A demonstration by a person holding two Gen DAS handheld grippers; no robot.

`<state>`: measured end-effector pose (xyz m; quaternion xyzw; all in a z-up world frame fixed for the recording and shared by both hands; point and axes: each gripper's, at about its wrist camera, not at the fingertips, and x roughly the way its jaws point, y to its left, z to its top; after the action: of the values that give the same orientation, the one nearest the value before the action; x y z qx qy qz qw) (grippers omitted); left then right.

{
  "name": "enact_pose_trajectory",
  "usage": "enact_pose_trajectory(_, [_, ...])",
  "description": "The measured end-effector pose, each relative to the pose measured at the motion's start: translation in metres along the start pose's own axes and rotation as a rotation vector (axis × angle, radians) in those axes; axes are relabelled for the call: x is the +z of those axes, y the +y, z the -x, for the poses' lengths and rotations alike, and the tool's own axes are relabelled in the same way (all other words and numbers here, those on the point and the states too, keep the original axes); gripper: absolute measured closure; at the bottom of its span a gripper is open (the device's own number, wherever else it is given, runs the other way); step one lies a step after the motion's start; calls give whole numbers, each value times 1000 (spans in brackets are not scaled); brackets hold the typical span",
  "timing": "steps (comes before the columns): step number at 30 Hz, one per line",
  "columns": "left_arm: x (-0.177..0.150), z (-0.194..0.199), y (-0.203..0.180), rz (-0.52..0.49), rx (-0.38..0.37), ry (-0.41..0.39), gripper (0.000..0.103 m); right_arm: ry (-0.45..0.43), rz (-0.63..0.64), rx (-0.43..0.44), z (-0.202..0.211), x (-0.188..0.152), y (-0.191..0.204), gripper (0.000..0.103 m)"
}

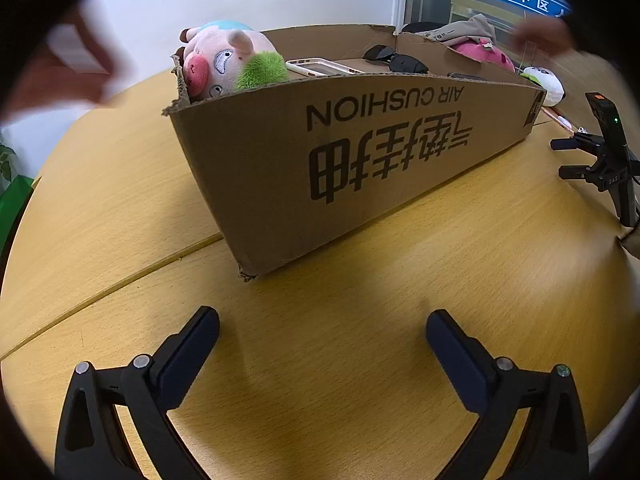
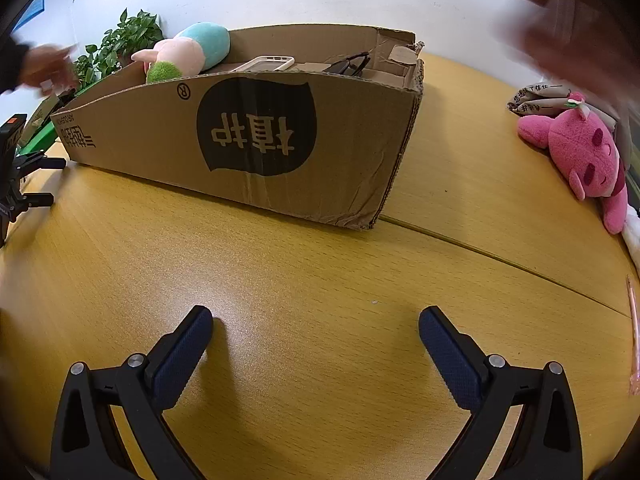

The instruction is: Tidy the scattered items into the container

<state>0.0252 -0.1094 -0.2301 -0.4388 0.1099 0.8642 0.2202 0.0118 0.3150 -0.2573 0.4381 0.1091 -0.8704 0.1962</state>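
Plainly, both the left gripper (image 1: 322, 330) and the right gripper (image 2: 315, 328) are sitting spread wide and holding nothing, each over a bare stretch of the wooden table (image 2: 304, 264) just short of the cardboard box (image 2: 256, 136). That box is lying lengthwise across the table, its near corner pointing at the left gripper, with the pig plush (image 1: 224, 60), phone case (image 1: 320, 66) and sunglasses (image 1: 396, 60) resting inside. Off beyond its right end, a pink plush (image 2: 580, 156) is lying near the table's edge.
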Motion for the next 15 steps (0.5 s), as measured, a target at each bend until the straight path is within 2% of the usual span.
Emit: enact_pose_trajectory(15, [2,0,-2,1,2,1,0,-1,4,3,1,0,-2,0])
